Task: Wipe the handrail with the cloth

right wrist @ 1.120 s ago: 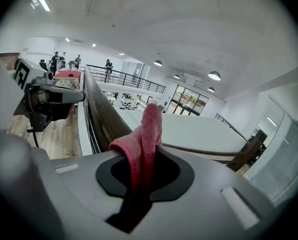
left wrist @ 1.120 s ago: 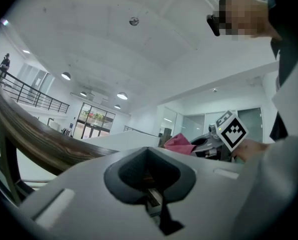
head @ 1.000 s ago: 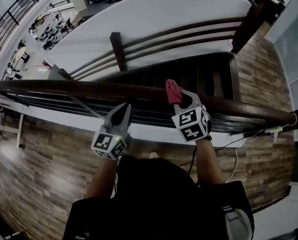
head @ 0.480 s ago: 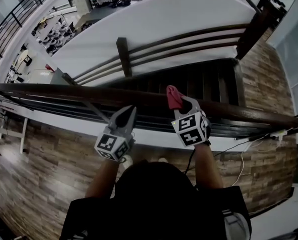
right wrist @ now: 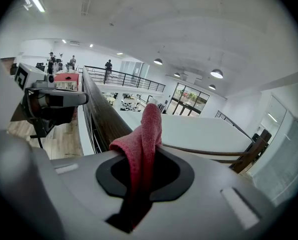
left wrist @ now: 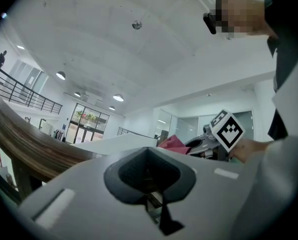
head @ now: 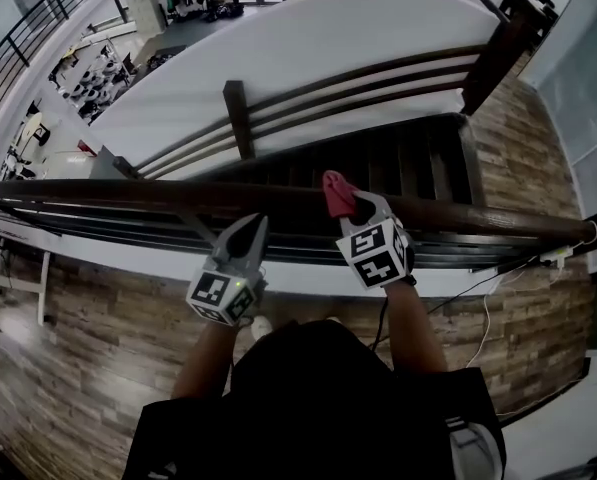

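- The red cloth is pinched between the jaws of the right gripper. Its loose fold sticks out past the tips onto the dark wooden handrail.
- The left gripper hangs just beside the rail, jaws together on nothing.
- Beyond the rail a staircase descends, and wood-plank floor lies underfoot.

The dark wooden handrail runs across in front of me. My red cloth sits on its top, right of the middle. Beneath is wood-plank floor.
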Tool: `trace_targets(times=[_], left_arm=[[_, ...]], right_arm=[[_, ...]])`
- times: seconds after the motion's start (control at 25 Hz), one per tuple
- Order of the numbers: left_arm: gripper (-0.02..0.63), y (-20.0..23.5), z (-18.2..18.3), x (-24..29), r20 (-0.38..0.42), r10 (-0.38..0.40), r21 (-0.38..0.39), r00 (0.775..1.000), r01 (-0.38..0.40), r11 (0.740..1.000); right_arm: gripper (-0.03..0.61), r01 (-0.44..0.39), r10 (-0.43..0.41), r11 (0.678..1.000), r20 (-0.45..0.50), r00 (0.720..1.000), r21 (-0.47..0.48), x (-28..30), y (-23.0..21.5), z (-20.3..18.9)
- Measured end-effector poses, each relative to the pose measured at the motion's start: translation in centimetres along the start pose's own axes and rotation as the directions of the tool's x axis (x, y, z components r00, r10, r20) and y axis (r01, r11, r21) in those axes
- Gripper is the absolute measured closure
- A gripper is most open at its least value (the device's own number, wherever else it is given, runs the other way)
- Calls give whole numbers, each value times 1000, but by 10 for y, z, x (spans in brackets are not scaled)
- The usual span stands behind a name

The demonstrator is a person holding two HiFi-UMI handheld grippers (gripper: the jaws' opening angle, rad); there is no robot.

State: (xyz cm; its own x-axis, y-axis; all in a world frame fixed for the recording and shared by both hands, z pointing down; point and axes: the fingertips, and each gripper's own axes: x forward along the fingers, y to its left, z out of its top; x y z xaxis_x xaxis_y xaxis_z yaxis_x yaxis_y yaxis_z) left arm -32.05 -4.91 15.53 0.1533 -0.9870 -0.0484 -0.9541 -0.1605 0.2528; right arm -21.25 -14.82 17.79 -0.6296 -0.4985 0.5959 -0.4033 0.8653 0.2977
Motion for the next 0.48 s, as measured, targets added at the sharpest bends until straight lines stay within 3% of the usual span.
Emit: trace_targets(times=[0.48], left_arm=[[615,52,13,-39,-9,17,18,1000,-17,1000]], right_arm=[[531,29,-29,999,7,1000,-12,24,38,37]])
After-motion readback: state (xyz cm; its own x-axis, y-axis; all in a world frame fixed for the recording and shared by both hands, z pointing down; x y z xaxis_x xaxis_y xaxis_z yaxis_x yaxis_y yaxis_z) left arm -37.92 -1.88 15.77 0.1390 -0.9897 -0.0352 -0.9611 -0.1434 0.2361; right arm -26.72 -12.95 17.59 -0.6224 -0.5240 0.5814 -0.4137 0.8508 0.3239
